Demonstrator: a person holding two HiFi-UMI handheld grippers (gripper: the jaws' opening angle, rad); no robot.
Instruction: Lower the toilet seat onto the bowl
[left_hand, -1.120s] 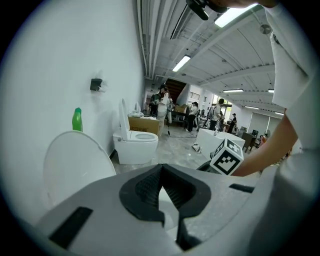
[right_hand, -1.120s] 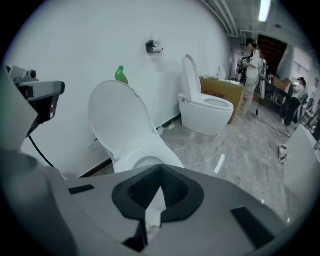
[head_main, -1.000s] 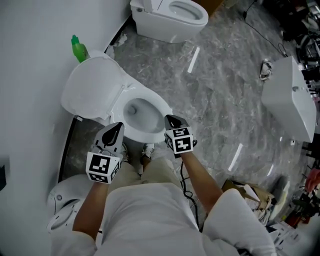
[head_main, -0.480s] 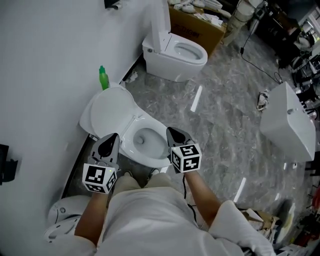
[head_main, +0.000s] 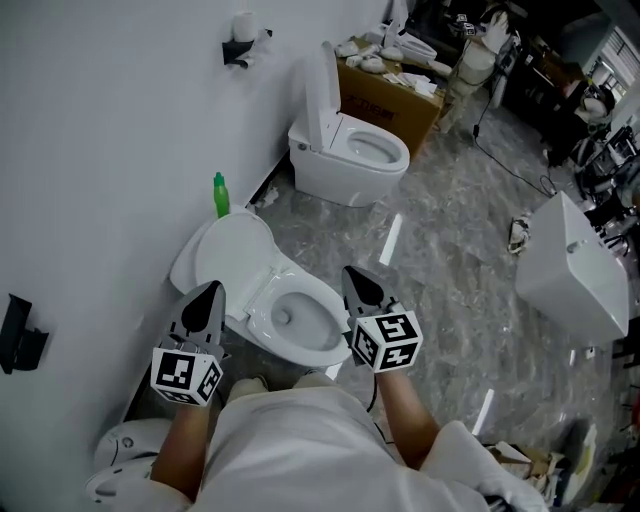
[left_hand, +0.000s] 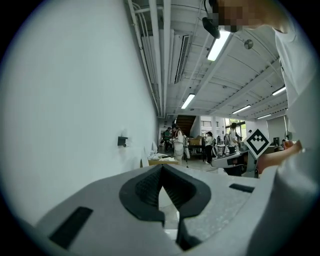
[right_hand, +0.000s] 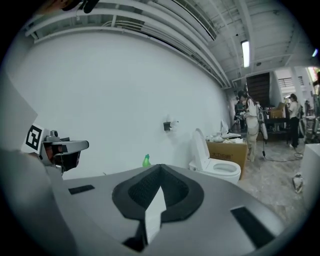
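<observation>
1. Containers: the bowl (head_main: 322, 348) of the nearest toilet lay uncovered, with only its dark drain showing at the bottom. A 2nd toilet (head_main: 335, 168) farther along the wall also had an open bowl and its lid (head_main: 322, 85) upright. A cardboard box (head_main: 392, 98) behind it held a heap of white items, too small to identify.
2. Task's thing: the toilet seat (head_main: 224, 258) was up, off the bowl, tipped back toward the white wall (head_main: 100, 150) at the rear of the nearest toilet. Its broad oval face was turned up & out to the room. Its long axis ran w/ the toilet's, from the wall at upper left to the bowl's front at lower right in the head view.
3. Grippers: the left gripper (head_main: 211, 290) was beside the bowl on the wall side and the right gripper (head_main: 353, 273) at the bowl's front edge on the room side. Each had its jaws closed together on nothing, and neither touched the seat.
4. Count: 2 toilets in full, plus 1 white rounded fixture (head_main: 125, 455) cut off at lower left. There were 2 grippers, 1 green bottle (head_main: 220, 195) by the wall behind the seat, 1 cardboard box, and 1 white box-shaped unit (head_main: 570, 268) well apart at right.
5. Several people stood far back in the hall, seen in both gripper views.
</observation>
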